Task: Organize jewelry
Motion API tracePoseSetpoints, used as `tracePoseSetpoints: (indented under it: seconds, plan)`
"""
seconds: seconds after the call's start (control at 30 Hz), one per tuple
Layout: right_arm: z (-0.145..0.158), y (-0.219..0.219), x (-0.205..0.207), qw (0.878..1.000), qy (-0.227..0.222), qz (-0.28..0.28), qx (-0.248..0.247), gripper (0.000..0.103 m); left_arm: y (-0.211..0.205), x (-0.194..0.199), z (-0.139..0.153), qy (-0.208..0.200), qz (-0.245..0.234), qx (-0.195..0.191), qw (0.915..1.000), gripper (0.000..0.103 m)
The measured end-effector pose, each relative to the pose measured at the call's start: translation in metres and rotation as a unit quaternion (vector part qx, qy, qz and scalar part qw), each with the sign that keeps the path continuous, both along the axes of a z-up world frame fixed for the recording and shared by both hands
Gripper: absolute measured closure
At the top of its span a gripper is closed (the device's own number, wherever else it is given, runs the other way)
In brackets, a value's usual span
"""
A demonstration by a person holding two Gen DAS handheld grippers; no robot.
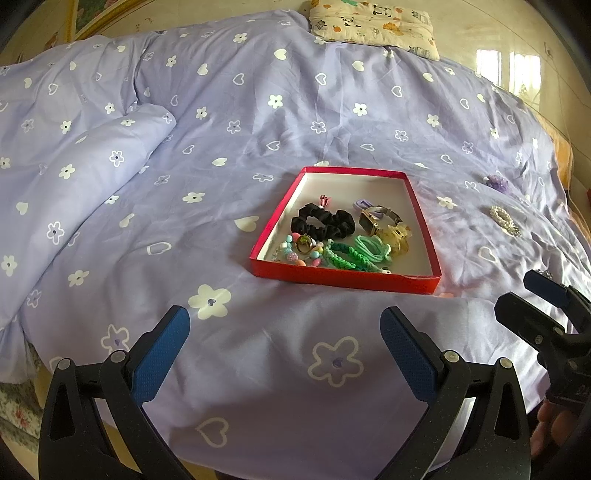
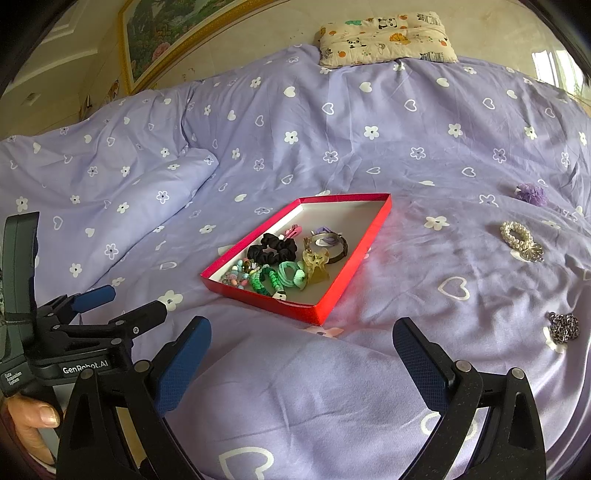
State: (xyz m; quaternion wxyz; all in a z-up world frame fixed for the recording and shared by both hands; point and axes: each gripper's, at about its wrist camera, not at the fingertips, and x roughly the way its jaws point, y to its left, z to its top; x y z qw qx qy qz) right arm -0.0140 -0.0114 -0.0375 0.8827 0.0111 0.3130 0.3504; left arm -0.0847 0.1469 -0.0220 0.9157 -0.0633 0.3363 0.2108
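Note:
A red tray [image 1: 343, 280] [image 2: 325, 310] lies on the purple bedspread. It holds a black scrunchie [image 1: 323, 221] [image 2: 271, 249], green hair ties [image 1: 354, 254] [image 2: 280, 278], a beaded bracelet [image 1: 295, 254], a watch [image 1: 371, 221] and a yellow claw clip [image 1: 397, 236] [image 2: 317, 264]. Outside the tray to the right lie a pearl bracelet [image 1: 504, 219] [image 2: 521, 240], a purple scrunchie [image 1: 498, 182] [image 2: 532, 194] and a silver chain [image 2: 563, 326]. My left gripper [image 1: 284, 350] and right gripper [image 2: 301, 354] are open and empty, near the bed's front edge.
A panda-print pillow [image 1: 373, 27] [image 2: 384, 37] lies at the far side of the bed. A folded duvet bulge [image 1: 92, 162] rises on the left. A framed picture [image 2: 166, 40] hangs on the wall.

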Motion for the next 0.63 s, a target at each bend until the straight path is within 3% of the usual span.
tracePoseSetpoints:
  seconds: [0.63]
  plan:
    - [-0.0005, 0.0052, 0.0002, 1.0, 0.009, 0.003, -0.001, 0.003, -0.0001, 0.0056, -0.0026, 0.005, -0.009, -0.01, 0.9999, 0.0]
